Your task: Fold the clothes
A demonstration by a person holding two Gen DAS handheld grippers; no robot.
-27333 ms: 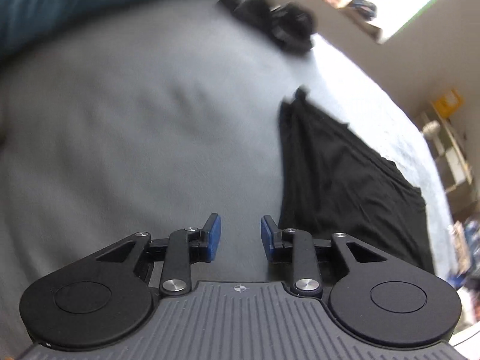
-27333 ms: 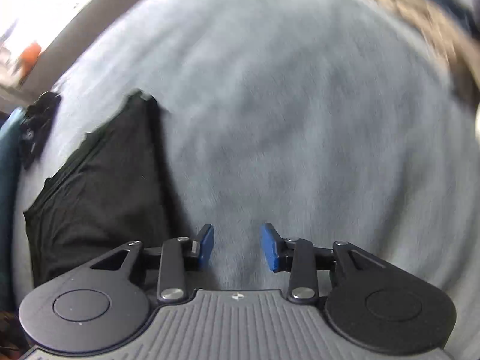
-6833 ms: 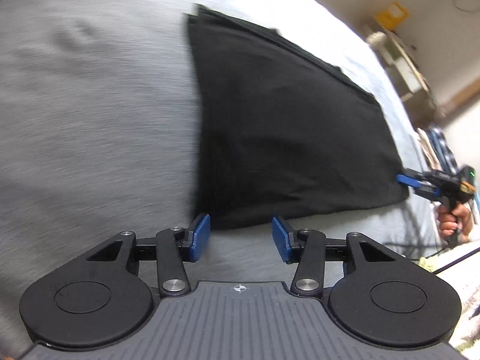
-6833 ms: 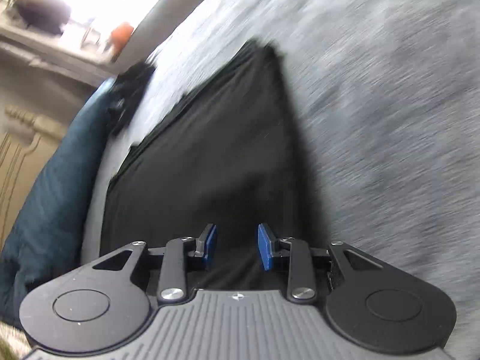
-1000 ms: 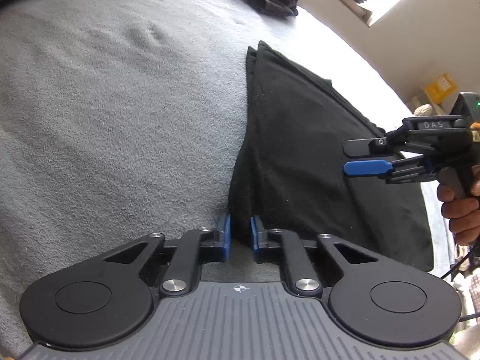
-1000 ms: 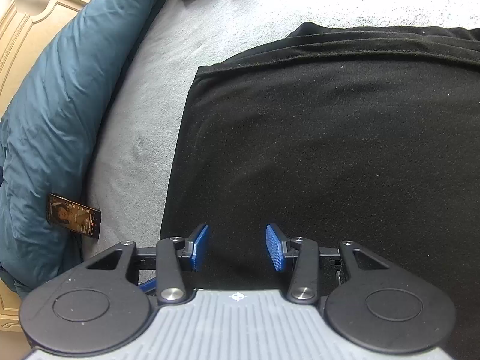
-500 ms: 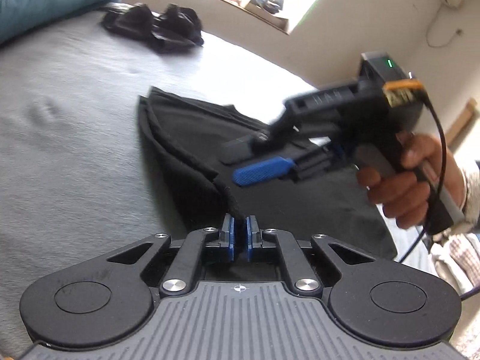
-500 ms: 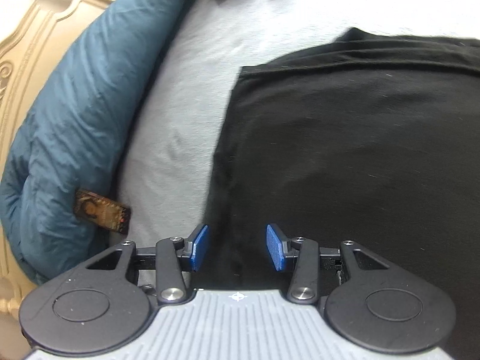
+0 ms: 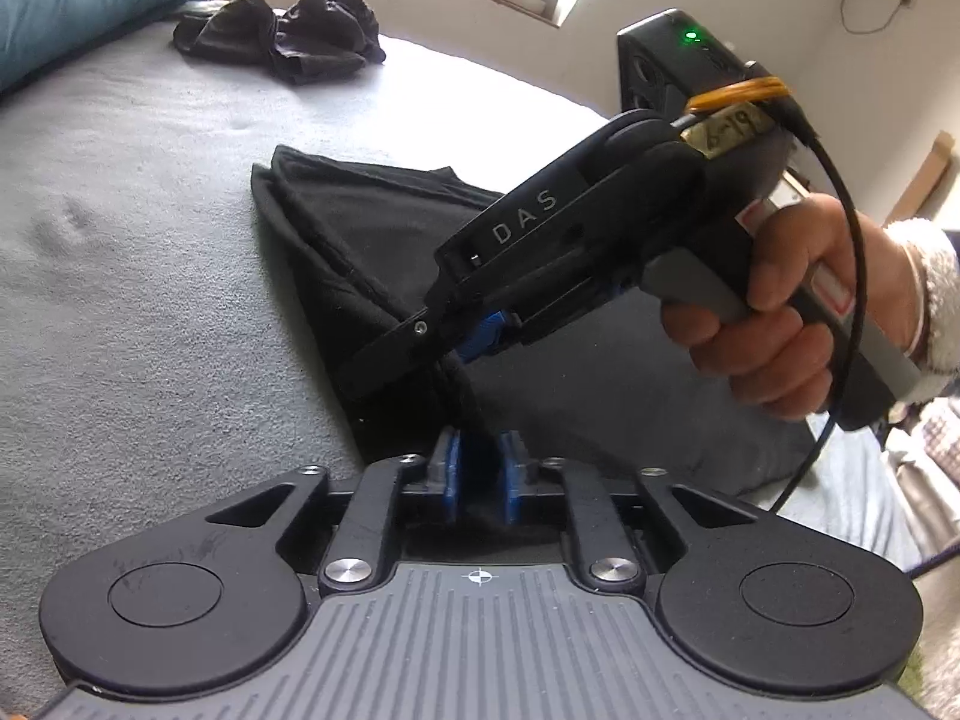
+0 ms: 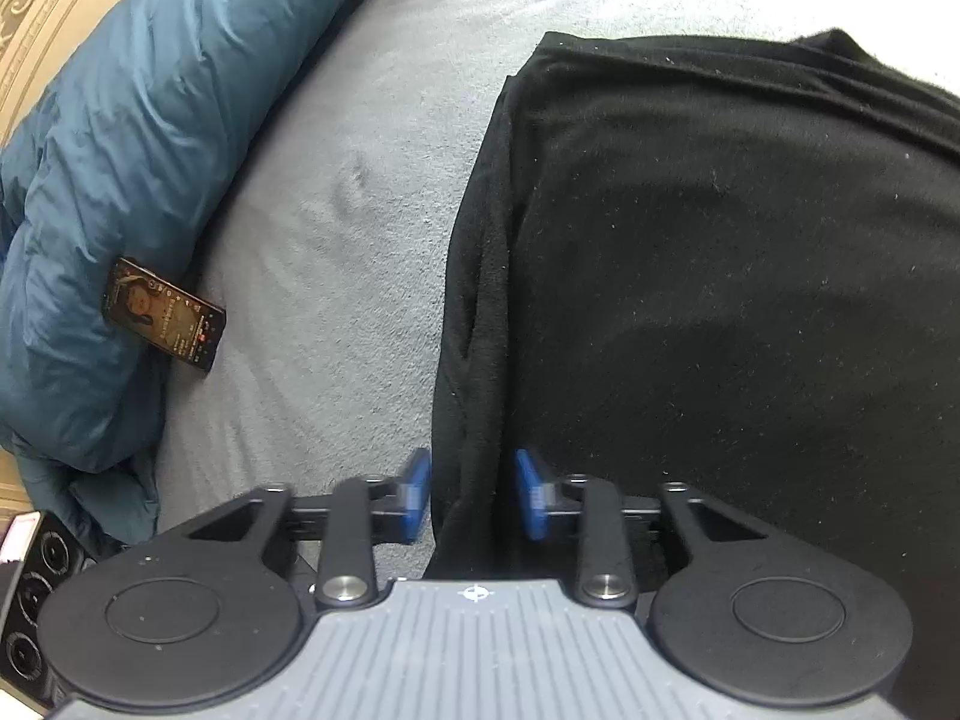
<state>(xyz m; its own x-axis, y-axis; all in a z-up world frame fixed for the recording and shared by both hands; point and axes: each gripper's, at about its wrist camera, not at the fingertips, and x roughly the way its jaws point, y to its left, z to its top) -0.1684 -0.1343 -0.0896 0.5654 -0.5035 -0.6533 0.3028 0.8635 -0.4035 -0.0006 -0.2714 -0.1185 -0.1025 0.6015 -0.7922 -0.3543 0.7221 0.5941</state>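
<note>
Two hand-held grippers meet at one corner of the black garment (image 9: 384, 240), which lies folded on the grey bed (image 9: 120, 276) and runs from the lower centre of the left wrist view up toward the upper middle, its long edge slanting away from me. That near corner is what the coming move turns on, I judge: it sits right at my left hand-held gripper (image 9: 479, 477), while my right hand-held gripper (image 9: 444, 354) reaches in from the right of the frame and crosses just above it, so both are about equally near. My left one stands narrow and its jaws are opening, with a strand of the black cloth rising between the blue pads (image 9: 450, 474); whether they press it I cannot tell. In the right wrist view my right hand-held gripper (image 10: 474, 495) straddles the garment's folded left edge (image 10: 474, 312), jaws closing with cloth between them, the pads not plainly pinching it. A crumpled dark garment (image 9: 282, 42) waits at the upper left, and a phone (image 10: 163, 313) rests against the blue duvet (image 10: 132, 120).
</note>
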